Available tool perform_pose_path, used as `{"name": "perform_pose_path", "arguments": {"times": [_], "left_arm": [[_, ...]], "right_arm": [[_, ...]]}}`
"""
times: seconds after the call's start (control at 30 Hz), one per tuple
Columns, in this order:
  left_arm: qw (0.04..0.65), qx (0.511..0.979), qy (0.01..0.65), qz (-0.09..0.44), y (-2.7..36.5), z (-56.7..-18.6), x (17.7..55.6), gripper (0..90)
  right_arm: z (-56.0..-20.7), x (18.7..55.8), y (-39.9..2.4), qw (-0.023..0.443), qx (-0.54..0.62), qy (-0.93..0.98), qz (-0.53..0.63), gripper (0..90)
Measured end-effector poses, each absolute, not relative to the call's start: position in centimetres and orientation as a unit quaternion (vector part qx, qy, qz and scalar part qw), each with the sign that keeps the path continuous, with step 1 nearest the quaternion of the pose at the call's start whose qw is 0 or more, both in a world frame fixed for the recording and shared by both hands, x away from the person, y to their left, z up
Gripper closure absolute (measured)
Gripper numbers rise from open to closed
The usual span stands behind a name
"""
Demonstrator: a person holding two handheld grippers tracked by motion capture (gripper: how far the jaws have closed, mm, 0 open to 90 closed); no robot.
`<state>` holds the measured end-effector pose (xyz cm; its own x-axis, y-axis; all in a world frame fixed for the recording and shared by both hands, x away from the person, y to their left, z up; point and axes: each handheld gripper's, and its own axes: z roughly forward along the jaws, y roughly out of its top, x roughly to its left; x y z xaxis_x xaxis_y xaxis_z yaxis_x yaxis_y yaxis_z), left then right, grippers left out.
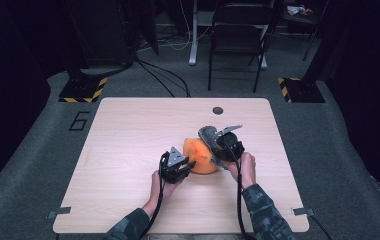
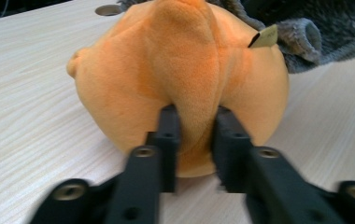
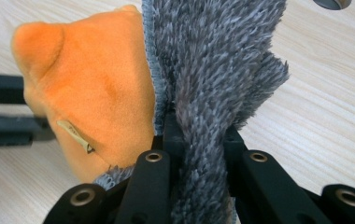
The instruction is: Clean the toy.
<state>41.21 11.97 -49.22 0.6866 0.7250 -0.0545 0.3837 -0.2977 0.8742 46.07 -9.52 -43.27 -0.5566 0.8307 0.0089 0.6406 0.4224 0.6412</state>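
An orange plush toy (image 1: 200, 156) lies near the middle of the wooden table (image 1: 128, 130). My left gripper (image 1: 190, 165) meets it from the near left, and its jaws pinch a raised fold of the orange plush (image 2: 166, 70). A grey fuzzy piece (image 1: 208, 133) joins the toy's far right side. My right gripper (image 1: 213, 145) is shut on that grey fuzzy piece (image 3: 213, 56), which stands upright between its jaws with the orange plush (image 3: 91, 84) on its left. A small tan tag (image 2: 265, 36) sticks out where orange meets grey.
A round cable hole (image 1: 218, 110) sits in the table near its far edge. Beyond the table a black chair (image 1: 238, 35) stands on grey carpet, with cables and yellow-black striped stand bases (image 1: 83, 90). Bare tabletop lies to the left and right of the toy.
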Motion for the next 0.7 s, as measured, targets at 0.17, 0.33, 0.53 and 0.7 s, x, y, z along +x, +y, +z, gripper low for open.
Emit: {"name": "perform_pose_path", "arguments": {"times": [0.17,0.33,0.53,0.7], "left_arm": [[0.49,0.768,0.371,0.178,12.0,-48.0,41.1,83.8],[0.5,0.756,0.388,0.164,12.3,-46.8,40.8,83.9],[0.491,0.761,0.394,0.153,12.1,-47.4,41.0,83.0],[0.485,0.769,0.388,0.151,12.5,-47.9,41.2,82.3]], "right_arm": [[-41.6,45.7,-10.1,0.165,0.448,0.817,0.324,78.9],[-37.7,43.9,-9.7,0.173,0.424,0.805,0.376,78.9],[-39.4,43.3,-6.1,0.174,0.381,0.844,0.335,79.0],[-41.0,44.4,-7.3,0.192,0.409,0.837,0.309,79.0]]}}
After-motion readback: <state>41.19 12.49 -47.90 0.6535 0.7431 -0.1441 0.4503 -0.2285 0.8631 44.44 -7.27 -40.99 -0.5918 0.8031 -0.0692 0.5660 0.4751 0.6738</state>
